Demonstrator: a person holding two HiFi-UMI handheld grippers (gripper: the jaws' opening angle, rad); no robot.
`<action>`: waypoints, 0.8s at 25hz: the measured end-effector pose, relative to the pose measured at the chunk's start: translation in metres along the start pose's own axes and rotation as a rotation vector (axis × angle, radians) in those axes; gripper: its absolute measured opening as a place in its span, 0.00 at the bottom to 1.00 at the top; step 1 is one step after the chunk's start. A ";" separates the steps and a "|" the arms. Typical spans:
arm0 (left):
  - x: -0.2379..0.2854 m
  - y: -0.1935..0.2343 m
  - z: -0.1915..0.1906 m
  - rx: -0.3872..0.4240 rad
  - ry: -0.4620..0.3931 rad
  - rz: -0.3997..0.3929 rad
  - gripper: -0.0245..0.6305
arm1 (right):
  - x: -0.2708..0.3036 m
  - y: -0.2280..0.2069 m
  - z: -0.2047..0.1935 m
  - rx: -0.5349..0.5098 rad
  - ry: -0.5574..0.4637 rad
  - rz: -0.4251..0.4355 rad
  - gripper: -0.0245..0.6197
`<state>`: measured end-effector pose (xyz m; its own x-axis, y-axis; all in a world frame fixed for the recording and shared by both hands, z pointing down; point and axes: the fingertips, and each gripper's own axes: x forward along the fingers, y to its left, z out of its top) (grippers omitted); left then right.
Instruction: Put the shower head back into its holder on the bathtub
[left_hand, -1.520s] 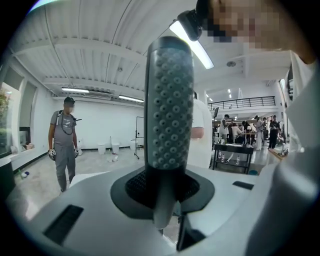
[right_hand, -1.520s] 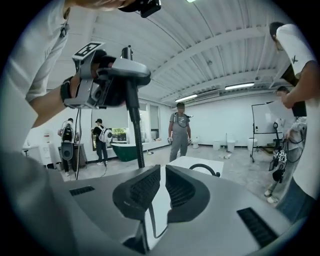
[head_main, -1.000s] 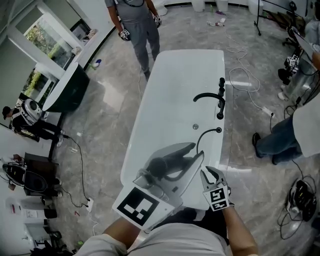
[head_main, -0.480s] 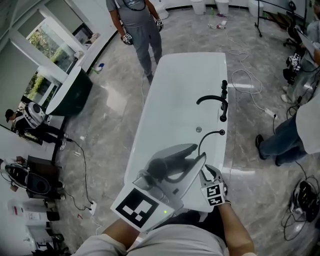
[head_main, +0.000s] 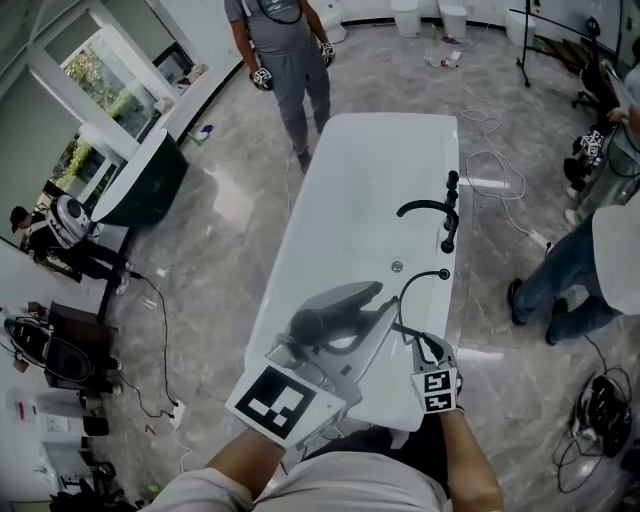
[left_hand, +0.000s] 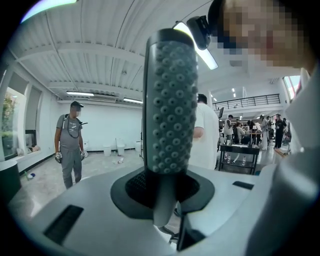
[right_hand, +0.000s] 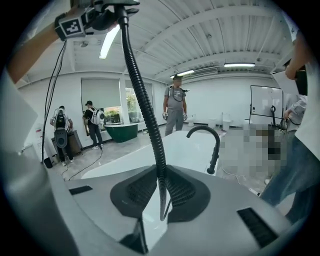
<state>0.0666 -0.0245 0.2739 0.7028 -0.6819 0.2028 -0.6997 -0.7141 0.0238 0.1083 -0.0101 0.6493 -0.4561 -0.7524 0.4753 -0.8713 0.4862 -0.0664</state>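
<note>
My left gripper (head_main: 340, 318) is shut on the shower head (left_hand: 170, 100), which stands upright between its jaws, nubbed face toward the camera. Its black ribbed hose (head_main: 404, 292) curves from the head to a small black fitting (head_main: 444, 272) on the bathtub rim (head_main: 452, 300). My right gripper (head_main: 419, 345) is shut on that hose (right_hand: 145, 110), at the near right of the white tub. In the right gripper view the hose rises from between the pads (right_hand: 182, 192) up to the shower head at top left. The black faucet (head_main: 428, 210) stands further along the rim.
A person in grey (head_main: 285, 50) stands beyond the tub's far end. Another person's legs (head_main: 565, 280) are to the right, among loose cables (head_main: 490, 150) on the tiled floor. A dark green tub (head_main: 140, 185) sits at left.
My right gripper has sunk a little with the hose in it. The left gripper keeps the shower head in the same place.
</note>
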 end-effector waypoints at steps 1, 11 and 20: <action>0.000 0.004 -0.001 -0.003 -0.002 0.012 0.17 | -0.003 -0.008 0.002 0.010 -0.004 -0.017 0.14; -0.005 0.044 -0.026 0.008 0.047 0.113 0.17 | -0.044 -0.059 0.047 0.047 -0.091 -0.155 0.14; -0.006 0.060 -0.064 -0.062 0.101 0.151 0.17 | -0.098 -0.091 0.158 -0.059 -0.294 -0.257 0.14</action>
<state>0.0124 -0.0532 0.3367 0.5749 -0.7591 0.3053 -0.8050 -0.5916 0.0451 0.2035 -0.0508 0.4701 -0.2641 -0.9440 0.1979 -0.9559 0.2836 0.0769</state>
